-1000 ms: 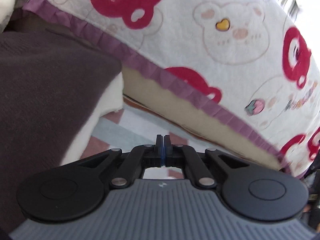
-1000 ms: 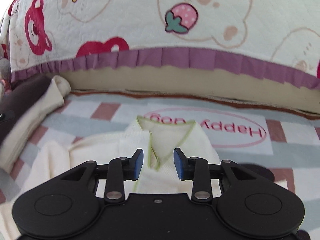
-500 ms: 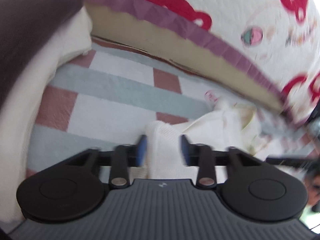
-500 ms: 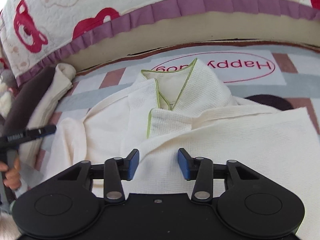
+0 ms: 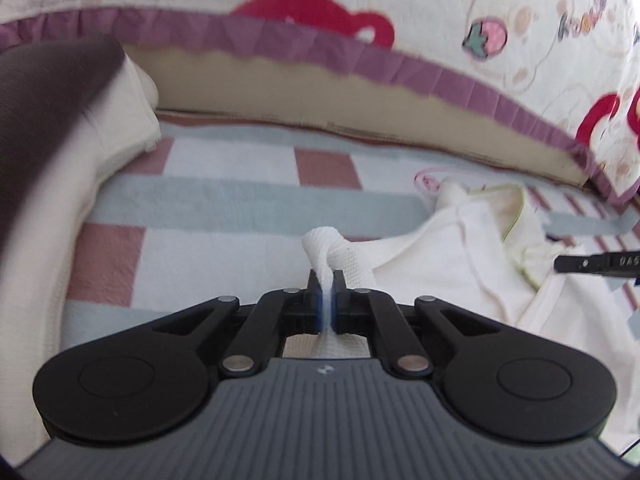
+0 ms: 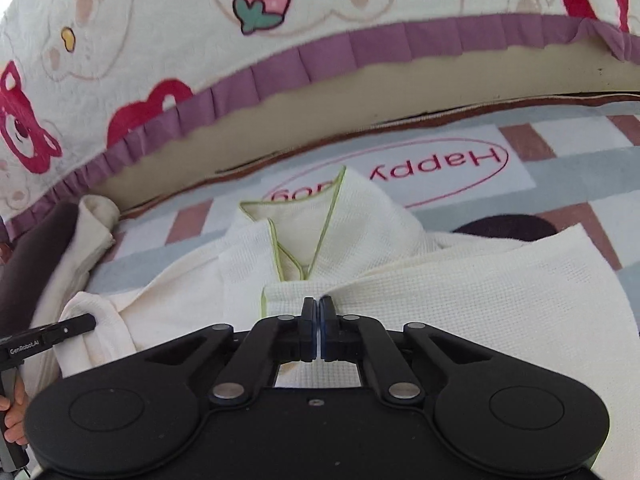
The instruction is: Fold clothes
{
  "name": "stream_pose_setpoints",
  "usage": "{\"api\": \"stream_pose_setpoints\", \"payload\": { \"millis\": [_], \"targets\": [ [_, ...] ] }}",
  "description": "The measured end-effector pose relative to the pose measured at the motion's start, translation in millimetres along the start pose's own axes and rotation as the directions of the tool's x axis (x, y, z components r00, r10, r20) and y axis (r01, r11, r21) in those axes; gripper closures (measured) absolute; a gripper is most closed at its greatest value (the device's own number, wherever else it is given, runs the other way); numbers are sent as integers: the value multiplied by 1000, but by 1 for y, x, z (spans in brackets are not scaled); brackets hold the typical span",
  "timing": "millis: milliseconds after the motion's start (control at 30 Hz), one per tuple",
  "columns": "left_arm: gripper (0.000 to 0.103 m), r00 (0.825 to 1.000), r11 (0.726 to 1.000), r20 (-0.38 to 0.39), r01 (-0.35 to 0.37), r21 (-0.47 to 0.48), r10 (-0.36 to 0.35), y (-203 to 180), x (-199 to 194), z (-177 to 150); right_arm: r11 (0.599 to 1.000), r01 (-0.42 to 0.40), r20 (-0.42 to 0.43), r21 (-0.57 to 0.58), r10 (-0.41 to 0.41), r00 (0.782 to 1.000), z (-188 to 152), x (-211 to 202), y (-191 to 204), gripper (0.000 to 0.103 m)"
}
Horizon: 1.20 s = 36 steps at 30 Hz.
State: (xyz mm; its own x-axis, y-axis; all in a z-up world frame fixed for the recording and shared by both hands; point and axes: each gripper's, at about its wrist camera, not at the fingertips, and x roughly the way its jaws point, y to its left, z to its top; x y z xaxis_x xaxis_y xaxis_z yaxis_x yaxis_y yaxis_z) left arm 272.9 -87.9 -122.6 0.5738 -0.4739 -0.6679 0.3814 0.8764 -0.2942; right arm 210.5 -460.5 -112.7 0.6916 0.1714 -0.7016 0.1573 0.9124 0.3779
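A cream waffle-knit garment (image 6: 460,300) with a green-trimmed V collar (image 6: 304,224) lies spread on a checked mat (image 5: 240,200). My left gripper (image 5: 326,280) has its jaws closing tight on a pinched-up fold at the garment's (image 5: 440,256) left edge. The pads press on the cloth, which bulges above the tips. My right gripper (image 6: 319,308) is closing on the fabric just below the collar, its pads together at a folded edge. Each gripper shows in the other's view: the right gripper (image 5: 600,264) at the far right, the left gripper (image 6: 52,336) at the left, held by a hand (image 6: 12,420).
A pile of folded brown and cream clothes (image 5: 48,120) sits at the left of the mat. Behind the mat rises a cushion edge under a bear-print cover with a purple frill (image 6: 360,52). A dark patch (image 6: 508,228) shows beyond the garment's right side.
Both grippers opened, came down over the cream garment and shut on it. The left one swung right from the folded pile to the garment's edge.
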Motion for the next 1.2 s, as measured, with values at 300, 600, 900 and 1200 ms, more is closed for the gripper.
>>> {"api": "stream_pose_setpoints", "payload": {
  "millis": [300, 600, 900, 1200],
  "targets": [
    [99, 998, 991, -46, 28, -133, -35, 22, 6, -1, 1000, -9, 43, 11, 8, 999, 21, -2, 2, 100],
    [99, 999, 985, -39, 10, -174, -17, 32, 7, -2, 999, 20, 86, 36, -24, 996, 31, -8, -2, 100],
    [100, 985, 881, 59, 170, -442, -160, 72, -2, -3, 998, 24, 136, 55, -31, 990, 38, -21, -7, 100],
    [101, 997, 932, 40, 79, -354, -69, 65, -6, 1, 998, 8, 168, -60, 3, 986, 50, -31, 9, 100]
  ]
}}
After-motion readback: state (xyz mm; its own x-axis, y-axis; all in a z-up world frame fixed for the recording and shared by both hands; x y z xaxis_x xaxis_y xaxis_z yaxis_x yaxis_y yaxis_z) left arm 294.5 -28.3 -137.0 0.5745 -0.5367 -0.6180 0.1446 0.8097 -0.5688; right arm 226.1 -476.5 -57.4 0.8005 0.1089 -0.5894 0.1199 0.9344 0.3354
